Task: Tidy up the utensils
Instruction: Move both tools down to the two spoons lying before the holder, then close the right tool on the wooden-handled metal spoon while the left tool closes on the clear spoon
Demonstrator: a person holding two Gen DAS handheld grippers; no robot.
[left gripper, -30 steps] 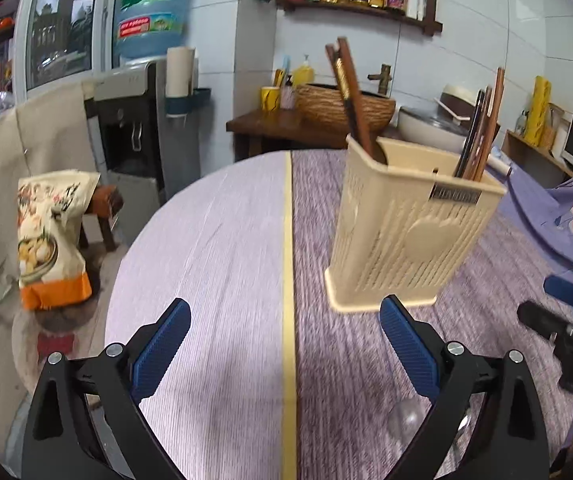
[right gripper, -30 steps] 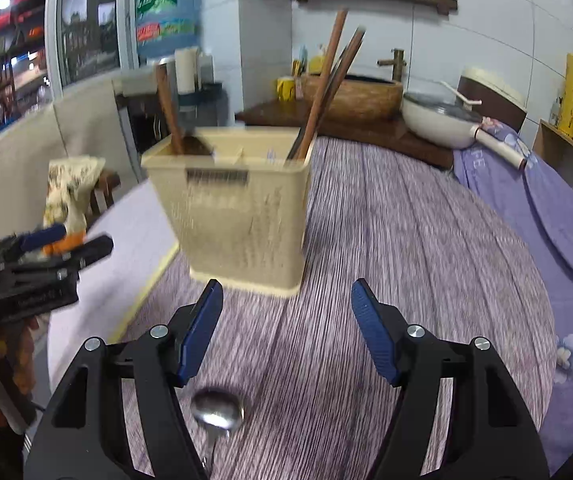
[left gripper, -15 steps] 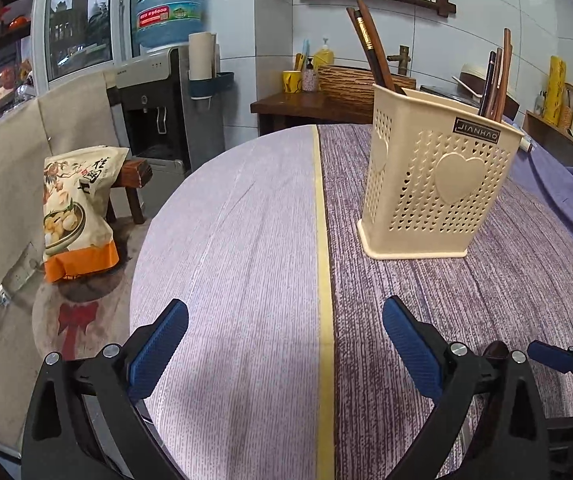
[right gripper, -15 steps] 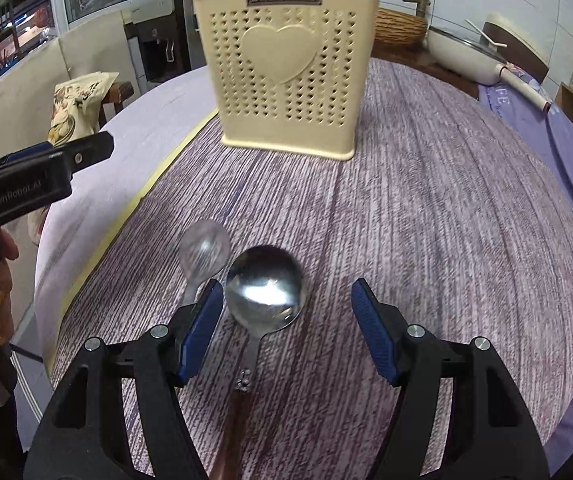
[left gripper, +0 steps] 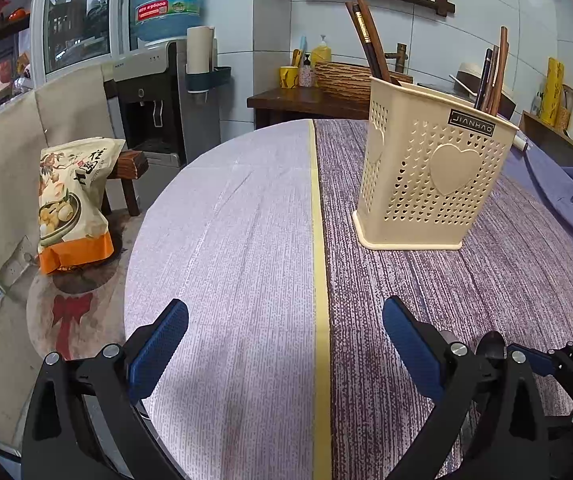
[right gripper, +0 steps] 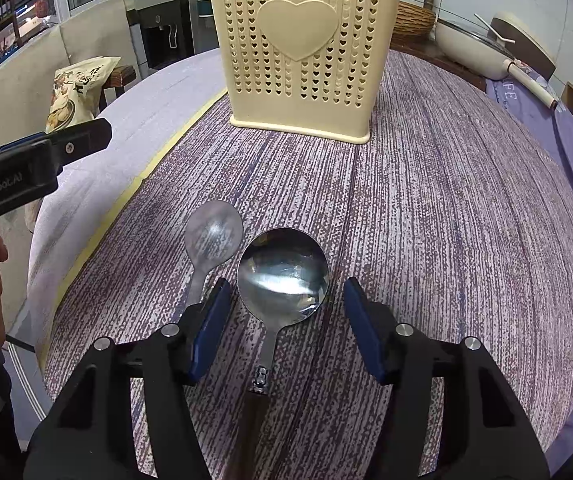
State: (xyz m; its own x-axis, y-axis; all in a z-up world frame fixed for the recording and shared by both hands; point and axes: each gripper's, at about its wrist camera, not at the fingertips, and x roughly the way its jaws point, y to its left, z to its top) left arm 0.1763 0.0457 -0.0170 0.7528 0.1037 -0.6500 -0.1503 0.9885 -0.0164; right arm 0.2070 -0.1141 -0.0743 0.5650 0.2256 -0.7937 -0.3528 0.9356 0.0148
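A cream perforated utensil holder (right gripper: 300, 52) with a heart on its front stands on the round table; in the left wrist view (left gripper: 426, 180) it holds dark wooden chopsticks (left gripper: 370, 38). Two spoons lie on the table in front of it: a round-bowled metal spoon with a dark handle (right gripper: 283, 276) and a smaller dull oval spoon (right gripper: 212, 236) to its left. My right gripper (right gripper: 286, 324) is open, low over the table, with the round spoon's neck between its fingers. My left gripper (left gripper: 284, 350) is open and empty above the pale left half of the table.
The table has a pale half (left gripper: 226, 240) and a purple half (right gripper: 446, 200) split by a yellow strip (left gripper: 318, 240). A snack bag (left gripper: 72, 196) and water dispenser (left gripper: 158, 96) stand beyond the left edge. A purple cloth (left gripper: 566, 192) lies right.
My right gripper has dropped down and forward, so the round spoon now lies between its fingers. My left gripper has drawn back from the holder.
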